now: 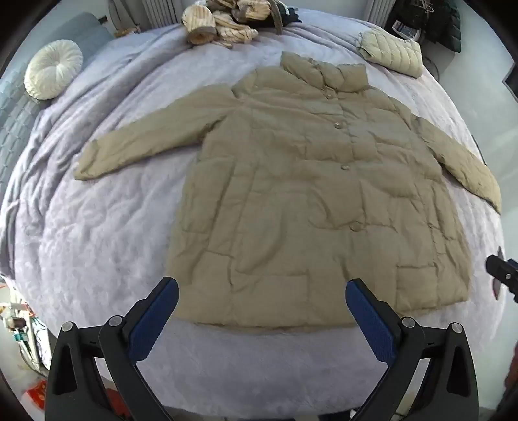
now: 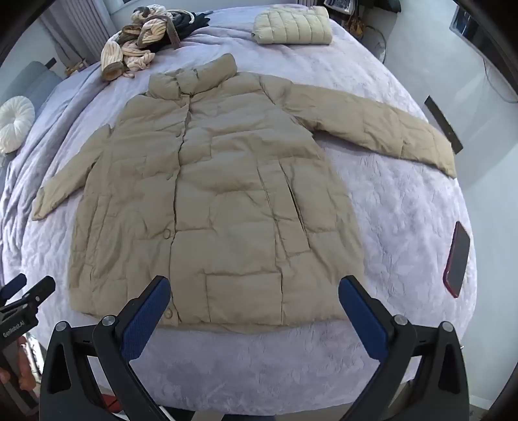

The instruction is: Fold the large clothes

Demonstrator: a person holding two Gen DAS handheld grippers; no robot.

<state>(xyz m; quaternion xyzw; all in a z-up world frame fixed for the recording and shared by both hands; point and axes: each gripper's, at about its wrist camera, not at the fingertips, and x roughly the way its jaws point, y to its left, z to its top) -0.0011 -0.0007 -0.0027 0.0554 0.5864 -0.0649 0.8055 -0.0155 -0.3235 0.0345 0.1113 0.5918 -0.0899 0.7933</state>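
A khaki padded coat [image 1: 291,181] [image 2: 213,194] lies flat and buttoned on a lilac bedspread [image 1: 106,233] [image 2: 388,207], collar far, hem near, both sleeves spread out. My left gripper [image 1: 262,291] hovers above the hem's left half, jaws wide open with nothing between the blue pads [image 1: 155,320]. My right gripper [image 2: 254,288] hangs over the hem's right half, likewise open and empty. The right gripper's tip [image 1: 501,272] shows at the left view's right edge; the left gripper's body [image 2: 22,301] shows at the right view's left edge.
A folded quilted cream jacket [image 1: 391,53] [image 2: 291,26] and a heap of striped clothes [image 1: 223,22] [image 2: 136,45] lie at the bed's far end. A round white cushion [image 1: 53,68] [image 2: 14,124] sits far left. A red-cased phone [image 2: 456,259] lies near the bed's right edge.
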